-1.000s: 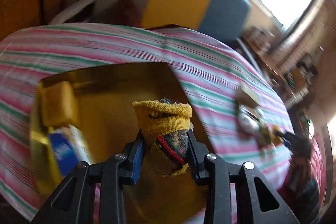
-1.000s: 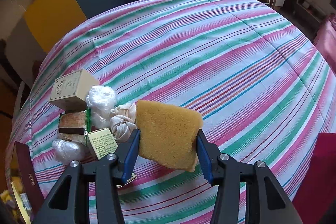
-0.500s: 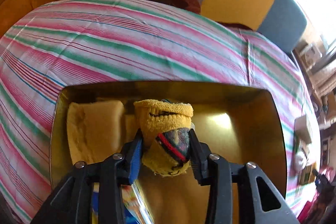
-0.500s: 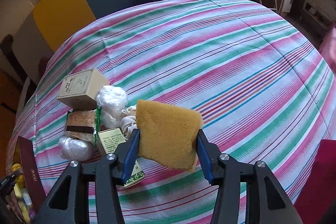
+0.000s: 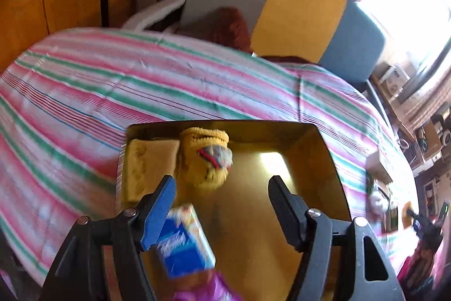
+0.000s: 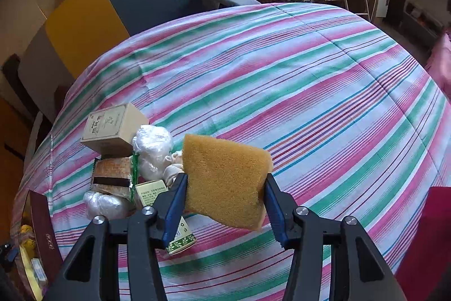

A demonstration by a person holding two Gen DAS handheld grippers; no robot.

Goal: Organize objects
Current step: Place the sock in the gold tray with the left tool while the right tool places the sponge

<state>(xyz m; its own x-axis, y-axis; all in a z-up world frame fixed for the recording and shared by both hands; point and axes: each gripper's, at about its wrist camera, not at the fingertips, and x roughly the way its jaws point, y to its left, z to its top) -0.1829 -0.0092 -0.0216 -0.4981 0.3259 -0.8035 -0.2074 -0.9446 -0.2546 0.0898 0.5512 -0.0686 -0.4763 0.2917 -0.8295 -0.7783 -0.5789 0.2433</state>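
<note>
Right now the left gripper (image 5: 221, 185) is spreading its jaws, nothing pressed between them; the yellow sock bundle (image 5: 205, 160) sits loose in the gold box (image 5: 324, 157), beside a sponge (image 5: 149, 168) already there. It looks soft and light, best pinched across its rolled middle. Meanwhile the right gripper (image 6: 225, 198) clamps the tan sponge (image 6: 225, 177) by its side edges above the striped cloth (image 6: 310, 92); spongy, featherweight, unlikely to slip.
</note>
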